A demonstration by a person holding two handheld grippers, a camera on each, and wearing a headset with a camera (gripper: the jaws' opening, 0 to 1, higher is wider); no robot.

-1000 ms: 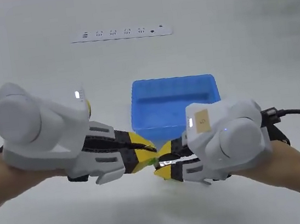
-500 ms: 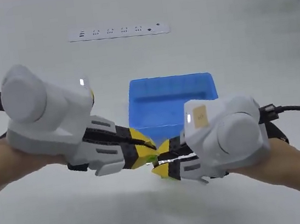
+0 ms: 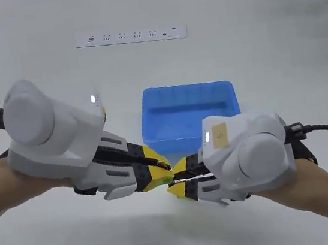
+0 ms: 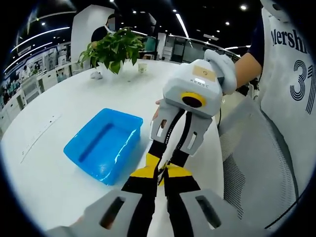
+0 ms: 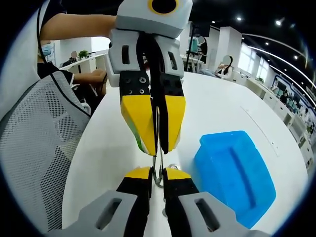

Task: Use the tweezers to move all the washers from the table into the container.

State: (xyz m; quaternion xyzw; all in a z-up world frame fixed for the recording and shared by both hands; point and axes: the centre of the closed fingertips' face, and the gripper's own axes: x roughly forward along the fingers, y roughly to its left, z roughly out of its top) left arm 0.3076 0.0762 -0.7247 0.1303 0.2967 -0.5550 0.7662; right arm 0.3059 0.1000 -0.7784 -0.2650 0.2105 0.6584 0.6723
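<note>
Two grippers meet tip to tip low in the head view, left gripper (image 3: 162,172) and right gripper (image 3: 177,183) just below the container (image 3: 189,110); left gripper view, container left of centre on the table (image 4: 49,182); right gripper view, both jaw pairs narrow, pinching the tweezers (image 5: 157,165) at centre.

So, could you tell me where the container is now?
Head view: the container sits centre-table just behind the left gripper and right gripper, with the power strip beyond it.
</note>
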